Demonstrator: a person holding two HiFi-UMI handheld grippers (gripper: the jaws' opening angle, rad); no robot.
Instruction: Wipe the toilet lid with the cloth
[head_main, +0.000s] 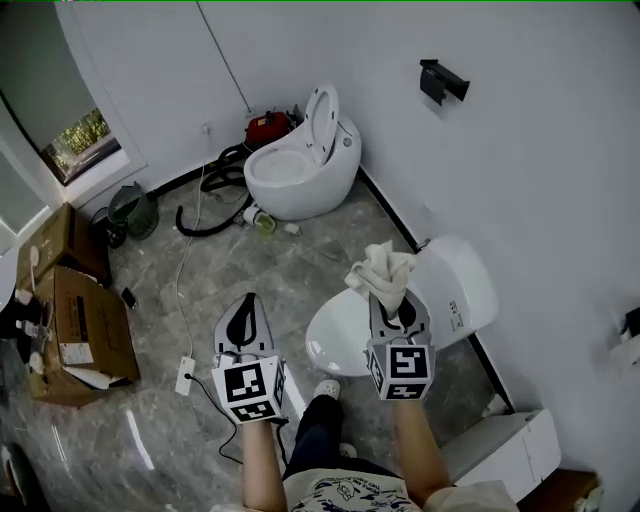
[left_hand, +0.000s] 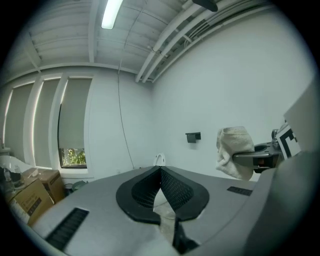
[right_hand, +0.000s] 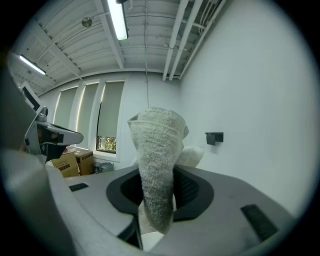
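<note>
Right hand-held gripper (head_main: 388, 300): jaws clamped on the cloth (head_main: 380, 268). The right gripper view shows the cream terry cloth pinched between the two black pads. A thick rolled bunch stands up out of the jaws, and a short tail hangs below them toward the camera.

Left hand-held gripper (head_main: 247, 308): jaws closed, pad tips meeting, nothing between them in its own view. It is held level with the right one, to its left, and the two are apart.

Cloth position: in the head view it sits over the far end of the toilet lid (head_main: 338, 340), close to the white tank (head_main: 462, 285). Both gripper views show it against the wall, not on any surface. Whether it touches the lid cannot be read from above.

Toilet lid: white, oval, lying down flat, directly in front of the person's shoe (head_main: 327, 389), under and just left of the right hand-held gripper.

Surroundings:
- Second toilet (head_main: 298, 168), egg-shaped, farther back along the same wall, its lid raised.
- Black hose (head_main: 215, 195) coiled on the grey marbled floor (head_main: 300, 265) beside it.
- Cardboard boxes (head_main: 85, 335) at far left.
- White power strip (head_main: 185, 376) on the floor near the left hand-held gripper.
- Black wall fixture (head_main: 442, 82) high on the wall.
</note>
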